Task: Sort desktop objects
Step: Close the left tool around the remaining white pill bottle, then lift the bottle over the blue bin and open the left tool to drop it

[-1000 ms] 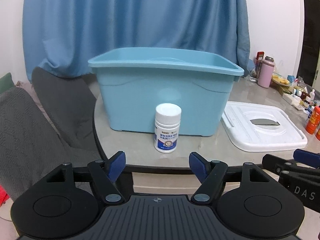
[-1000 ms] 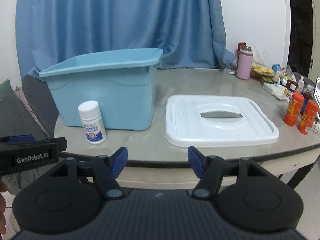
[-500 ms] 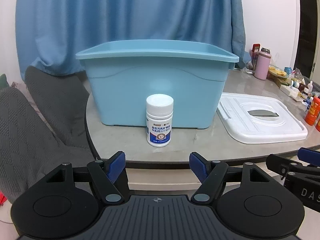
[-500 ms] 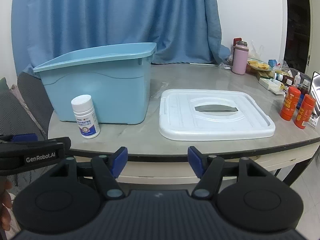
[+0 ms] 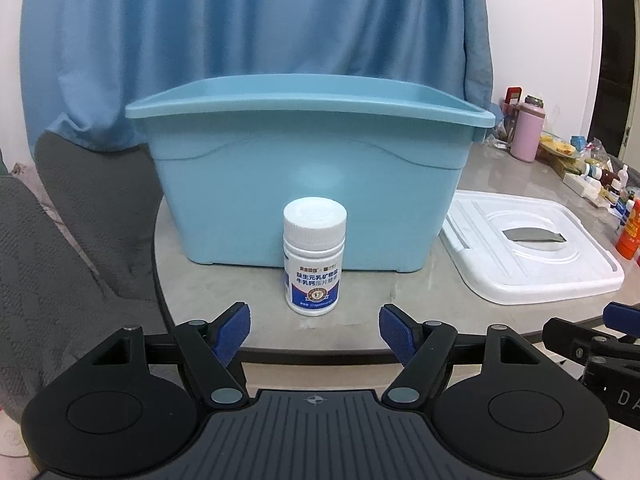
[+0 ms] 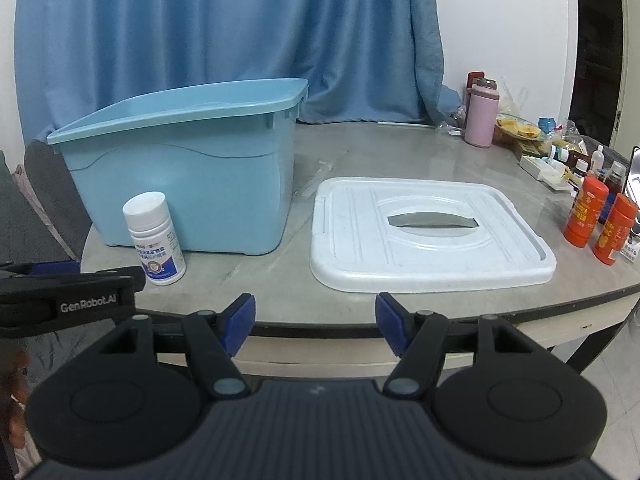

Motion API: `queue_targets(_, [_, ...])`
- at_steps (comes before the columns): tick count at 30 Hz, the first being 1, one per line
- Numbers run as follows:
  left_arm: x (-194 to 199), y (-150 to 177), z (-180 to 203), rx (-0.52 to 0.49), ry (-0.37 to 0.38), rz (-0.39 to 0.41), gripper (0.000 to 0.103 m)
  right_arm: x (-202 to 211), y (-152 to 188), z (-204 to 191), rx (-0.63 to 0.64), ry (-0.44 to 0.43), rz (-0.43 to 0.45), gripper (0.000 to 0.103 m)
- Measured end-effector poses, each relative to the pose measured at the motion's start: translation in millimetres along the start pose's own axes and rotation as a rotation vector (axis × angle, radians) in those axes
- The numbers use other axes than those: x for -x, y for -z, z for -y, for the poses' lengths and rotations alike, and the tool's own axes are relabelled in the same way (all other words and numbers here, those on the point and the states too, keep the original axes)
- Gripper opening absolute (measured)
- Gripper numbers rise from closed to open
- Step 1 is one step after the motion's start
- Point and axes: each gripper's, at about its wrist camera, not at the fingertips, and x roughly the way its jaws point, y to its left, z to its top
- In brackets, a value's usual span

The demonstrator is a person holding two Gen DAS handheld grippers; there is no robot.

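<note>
A white pill bottle [image 5: 314, 255] with a blue label stands upright on the grey table, right in front of a light blue bin [image 5: 308, 168]. My left gripper [image 5: 315, 334] is open and empty, at the table's near edge, facing the bottle. The bottle [image 6: 155, 238] and bin [image 6: 188, 168] also show in the right wrist view at the left. The bin's white lid [image 6: 430, 234] lies flat on the table beside the bin. My right gripper [image 6: 315, 325] is open and empty, at the table edge in front of the lid's left side.
A pink flask [image 6: 482, 118], two orange bottles [image 6: 600, 222] and several small bottles and packets crowd the table's right and far right. A grey chair [image 5: 60, 240] stands to the left of the table. A blue curtain [image 5: 260, 40] hangs behind.
Both grippers have moved closer to the table. The bottle now looks larger and more centred between my left fingers. Both stay open.
</note>
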Motion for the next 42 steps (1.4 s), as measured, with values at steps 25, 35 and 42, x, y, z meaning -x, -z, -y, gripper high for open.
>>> queue_targets(25, [-86,-23,8,-0.005,-0.029,0.002,0.074,-55,-21,20,-0.010,0.009,-0.056,0.066])
queue_targets(35, [-98,-36,11,0.030,-0.034,-0.022,0.048,-62,-28,23,-0.005,0.004,-0.050,0.066])
queue_targets(42, [-67,-37,6,0.044,-0.032,0.005,0.048,-52,-27,13,0.001,-0.031,-0.041,0.066])
